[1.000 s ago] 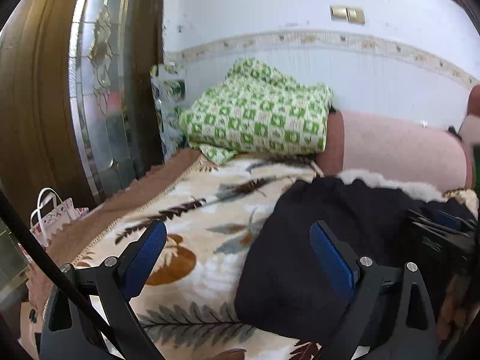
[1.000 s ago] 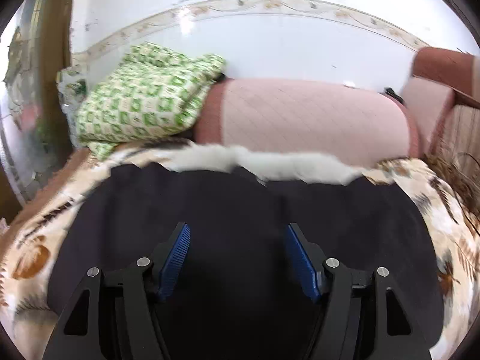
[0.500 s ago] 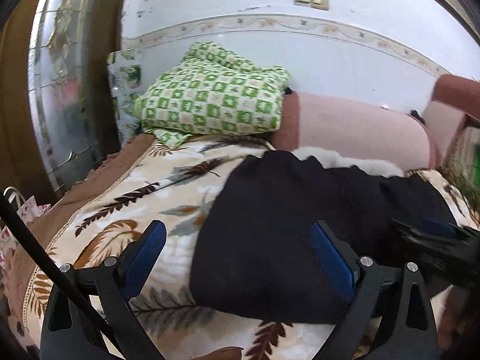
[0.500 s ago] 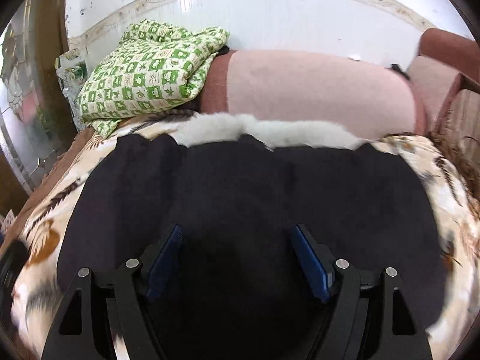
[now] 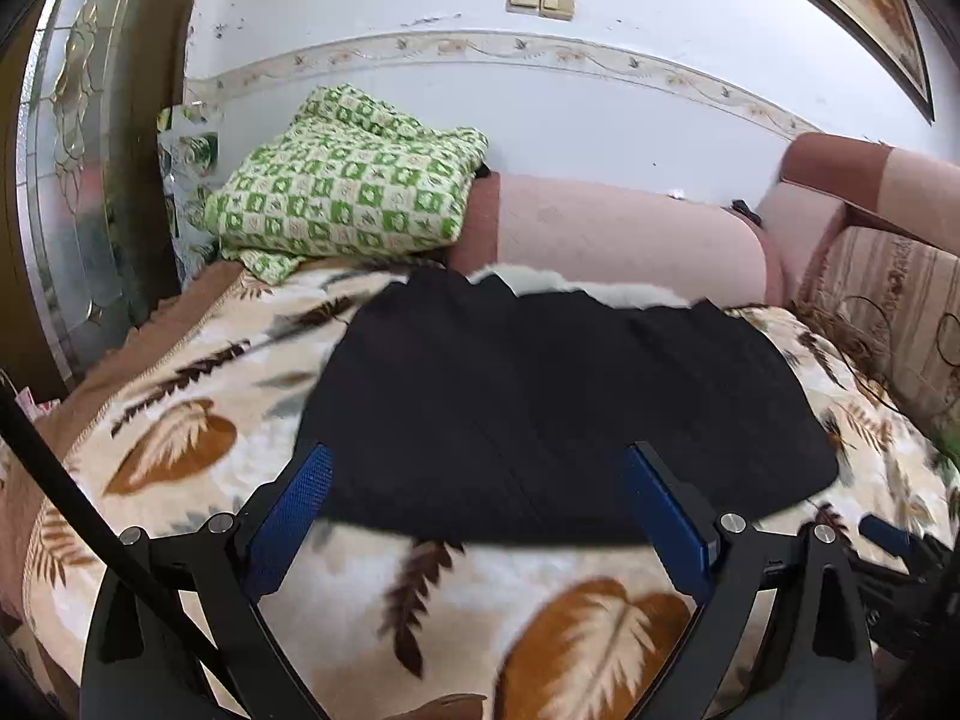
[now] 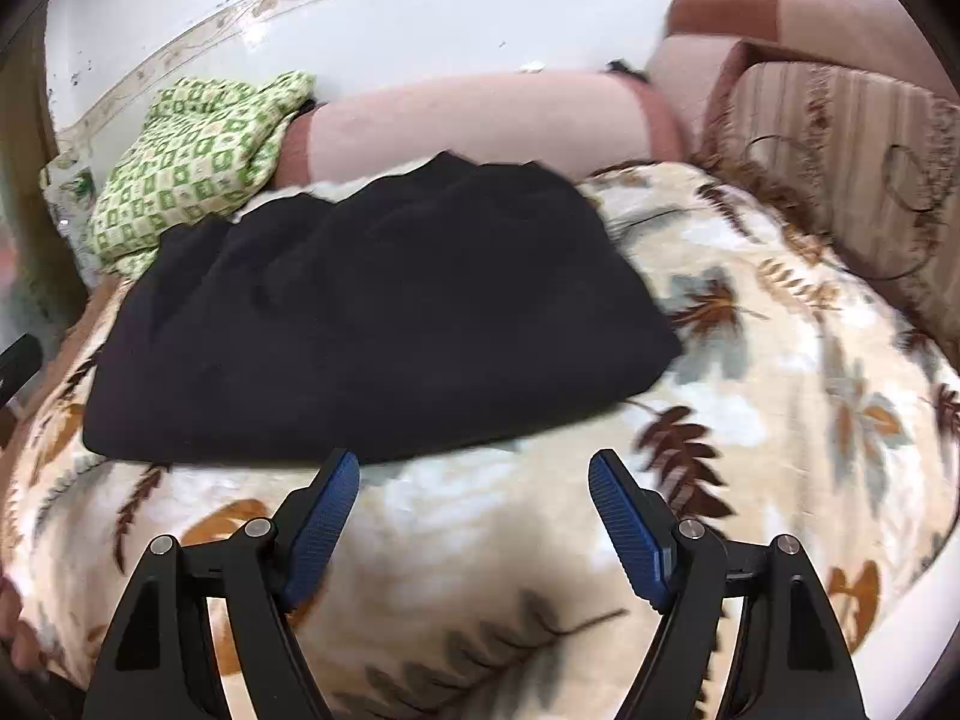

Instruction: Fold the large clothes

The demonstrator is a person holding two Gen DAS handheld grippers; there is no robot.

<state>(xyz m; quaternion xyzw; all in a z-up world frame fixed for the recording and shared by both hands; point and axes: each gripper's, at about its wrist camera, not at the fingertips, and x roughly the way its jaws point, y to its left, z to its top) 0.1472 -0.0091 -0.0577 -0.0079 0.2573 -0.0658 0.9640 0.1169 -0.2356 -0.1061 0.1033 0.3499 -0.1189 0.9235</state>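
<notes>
Left wrist view: the left gripper [image 5: 474,501] has its jaws spread wide, nothing between the blue, finely ribbed pads; the arms behind them are black, angular, with bright round screw heads. The black garment [image 5: 558,414] lies flat in the middle of the view as a broad, rounded slab of matte, soft cloth with no sheen, and a strip of white fur trim [image 5: 576,288] shows along its edge at 12 o'clock. Its near hem lies level with the pad tips, not pinched. It rests on a plush blanket [image 5: 198,420], cream with brown and ochre leaf prints. At 10 o'clock from the garment is a green-and-cream checked quilt [image 5: 348,192], folded and puffy. Behind it runs a pink bolster [image 5: 624,234], smooth and cylindrical. No writing is readable.

Right wrist view: the right gripper [image 6: 474,489] has just been opening and stands apart over bare blanket [image 6: 780,360], with nothing between its ribbed blue pads. The garment [image 6: 372,312] sits at 11 o'clock from the gripper, its near edge just past the left fingertip. A striped, fringed cushion [image 6: 840,138] is at 2 o'clock. No labels can be read.
</notes>
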